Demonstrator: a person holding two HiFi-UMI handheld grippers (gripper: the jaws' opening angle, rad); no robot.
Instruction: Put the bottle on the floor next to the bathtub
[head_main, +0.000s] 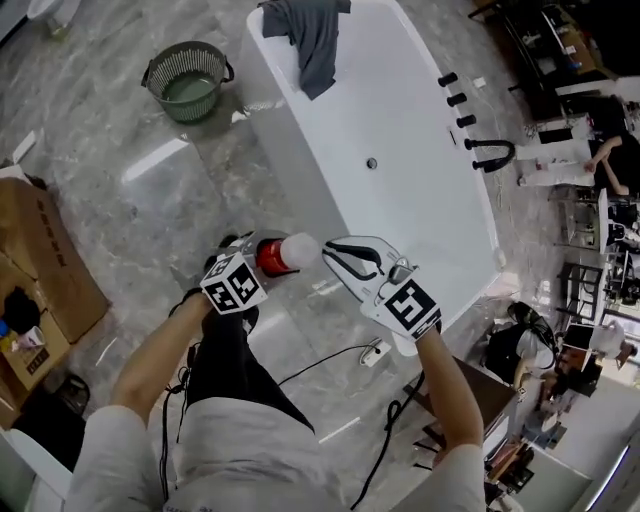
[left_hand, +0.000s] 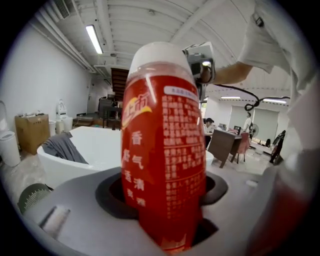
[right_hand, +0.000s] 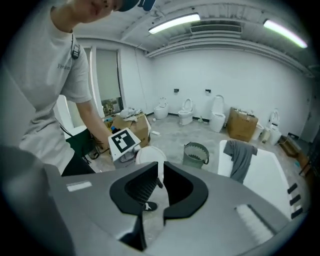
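Bottle (head_main: 280, 256) is off the ground: red body, white cap, its lower end clamped between the jaws of the left gripper (head_main: 255, 262). It's held sideways over the grey floor (head_main: 150, 200), just beside the white bathtub (head_main: 400, 150). The right gripper (right_hand: 161, 175) is right by the cap, jaws pressed together on nothing. Further out, a grey cloth (head_main: 312, 35) drapes over the tub's rim, and a green basket (head_main: 187, 78) stands on the floor.

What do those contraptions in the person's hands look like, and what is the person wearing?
The left gripper and right gripper are white-grey shells with black jaw pads, each carrying a cube of black-and-white square markers. Black cables trail below. The shirt is pale grey, short-sleeved.
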